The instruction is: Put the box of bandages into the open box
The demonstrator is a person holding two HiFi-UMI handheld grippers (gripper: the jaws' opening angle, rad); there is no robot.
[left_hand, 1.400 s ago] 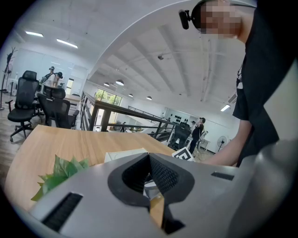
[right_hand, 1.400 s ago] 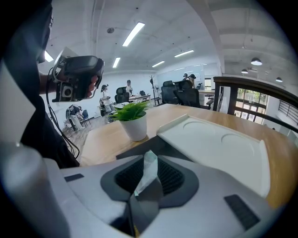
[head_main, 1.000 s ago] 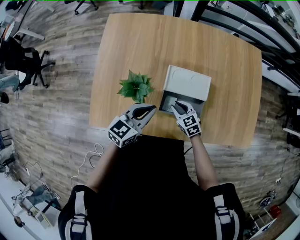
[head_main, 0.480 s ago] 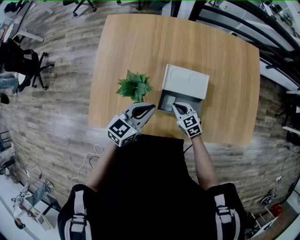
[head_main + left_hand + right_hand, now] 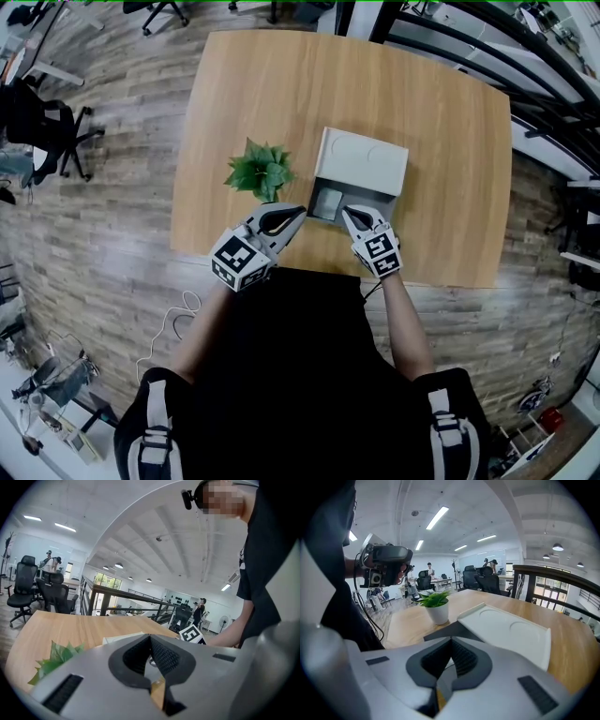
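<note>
Two grippers hang over the near edge of the wooden table, each with jaws pressed together on nothing; the left gripper sits at five o'clock of the potted plant; the right gripper points at the near rim of the open box, its white lid flipped back toward twelve o'clock; the box of bandages lies inside, at the left end.

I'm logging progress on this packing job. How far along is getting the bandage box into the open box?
Done, it seems: a small pale carton lies inside the open grey box with its white lid raised; its print is unreadable. In hand: nothing, the left gripper and right gripper are both shut and empty at the box's near side. Left: likely nothing.
</note>
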